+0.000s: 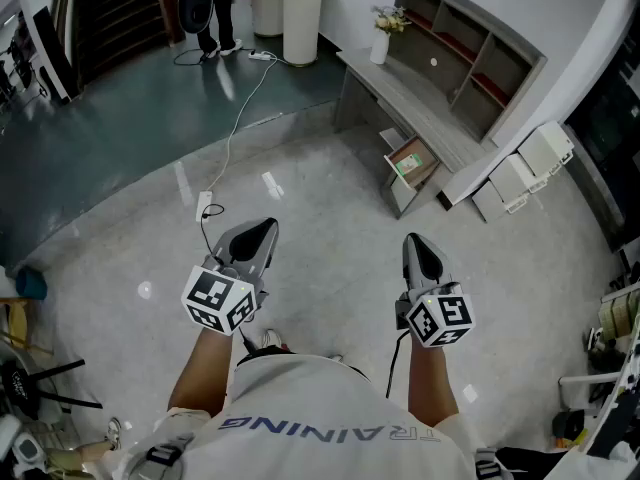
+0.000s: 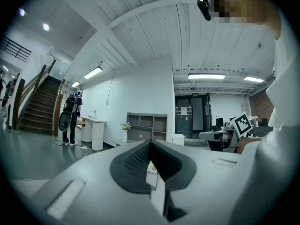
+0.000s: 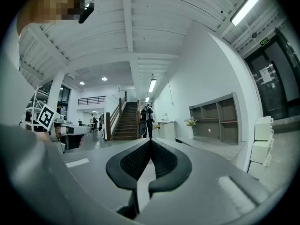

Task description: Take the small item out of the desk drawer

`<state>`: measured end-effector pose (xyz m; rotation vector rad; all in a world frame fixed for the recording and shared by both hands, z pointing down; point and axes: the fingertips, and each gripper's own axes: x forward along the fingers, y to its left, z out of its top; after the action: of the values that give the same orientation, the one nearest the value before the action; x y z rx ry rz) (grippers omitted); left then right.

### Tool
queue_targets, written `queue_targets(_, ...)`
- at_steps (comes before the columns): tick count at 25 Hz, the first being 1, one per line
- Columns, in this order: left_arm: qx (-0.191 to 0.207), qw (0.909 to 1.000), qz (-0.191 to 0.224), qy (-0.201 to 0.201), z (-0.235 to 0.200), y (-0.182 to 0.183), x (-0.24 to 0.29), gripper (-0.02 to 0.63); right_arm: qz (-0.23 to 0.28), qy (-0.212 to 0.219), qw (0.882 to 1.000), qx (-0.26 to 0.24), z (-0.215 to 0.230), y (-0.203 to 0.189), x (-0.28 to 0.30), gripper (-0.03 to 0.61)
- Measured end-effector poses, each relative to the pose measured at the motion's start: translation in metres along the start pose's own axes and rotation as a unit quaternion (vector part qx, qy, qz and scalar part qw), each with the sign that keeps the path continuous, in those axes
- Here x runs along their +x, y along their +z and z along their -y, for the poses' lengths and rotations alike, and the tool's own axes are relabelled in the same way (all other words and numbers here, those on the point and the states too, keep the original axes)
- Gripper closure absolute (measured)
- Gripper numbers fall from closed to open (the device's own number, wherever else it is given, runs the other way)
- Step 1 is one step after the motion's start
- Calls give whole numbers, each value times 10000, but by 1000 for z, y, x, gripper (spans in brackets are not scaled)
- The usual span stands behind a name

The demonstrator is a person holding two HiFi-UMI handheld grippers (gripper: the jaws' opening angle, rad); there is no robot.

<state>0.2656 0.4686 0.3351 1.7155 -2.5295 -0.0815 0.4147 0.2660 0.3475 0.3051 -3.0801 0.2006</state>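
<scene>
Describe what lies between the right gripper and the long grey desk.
Only bare, pale speckled floor; the head view shows nothing standing between the shut right gripper and the long grey desk.

— What stands at the far corner of the desk point(image 1: 395, 93)?
— A white vase point(image 1: 380, 46) with flowers; on the floor point(image 1: 330, 258) a white cable point(image 1: 240, 118) runs to a power strip point(image 1: 204, 205); white boxes point(image 1: 520, 173) stand just beside its near end.

Desk drawer point(image 1: 421, 154) contents too small to tell; distant person point(image 1: 208, 8) cut by top edge
</scene>
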Motion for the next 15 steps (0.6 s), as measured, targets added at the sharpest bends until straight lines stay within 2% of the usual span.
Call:
queue_targets(6, -132, 9999, -68, 48, -16, -8, -5, 612, -62, -47, 9999, -64, -9, -8, 7, 561)
queue_targets(15, -204, 9997, -28, -162, -32, -6, -5, 612, -126, -173, 9997, -142, -20, -11, 21, 561)
